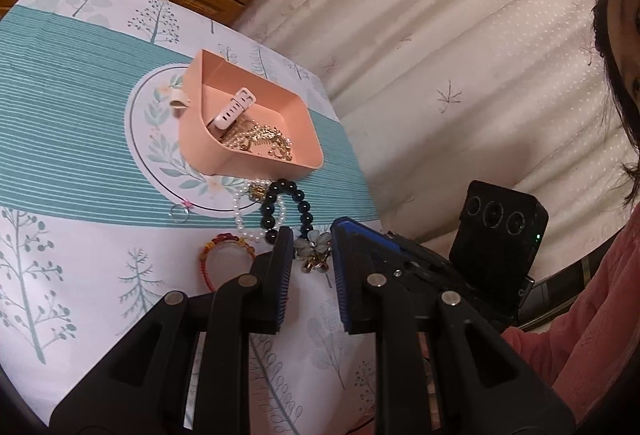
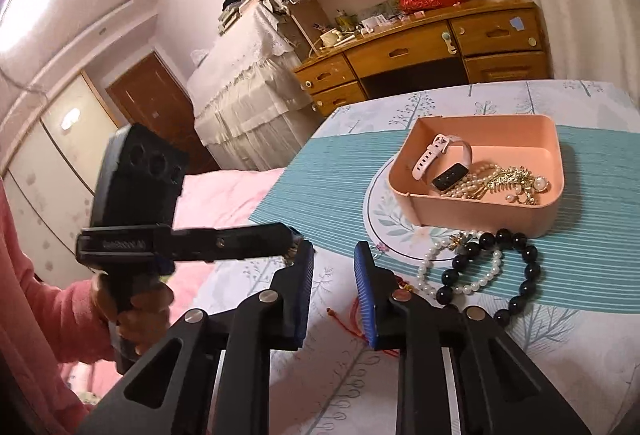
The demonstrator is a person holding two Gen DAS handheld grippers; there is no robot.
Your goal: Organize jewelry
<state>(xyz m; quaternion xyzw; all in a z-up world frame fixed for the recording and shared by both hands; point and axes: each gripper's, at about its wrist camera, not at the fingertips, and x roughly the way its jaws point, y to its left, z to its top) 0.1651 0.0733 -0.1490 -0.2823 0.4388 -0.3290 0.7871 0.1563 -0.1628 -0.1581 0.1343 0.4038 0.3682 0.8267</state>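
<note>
Flower brooch (image 1: 314, 249) between open left gripper (image 1: 310, 235) fingers.

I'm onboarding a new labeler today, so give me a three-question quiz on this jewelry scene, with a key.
1. True or false: the watch lies inside the pink tray.
2. Which item sits between the fingers of the left gripper? A) the flower brooch B) the black bead bracelet C) the pearl bracelet
3. Fill in: the right gripper is ____, with nothing between its fingers.

Key: 1 true; 2 A; 3 open
</note>
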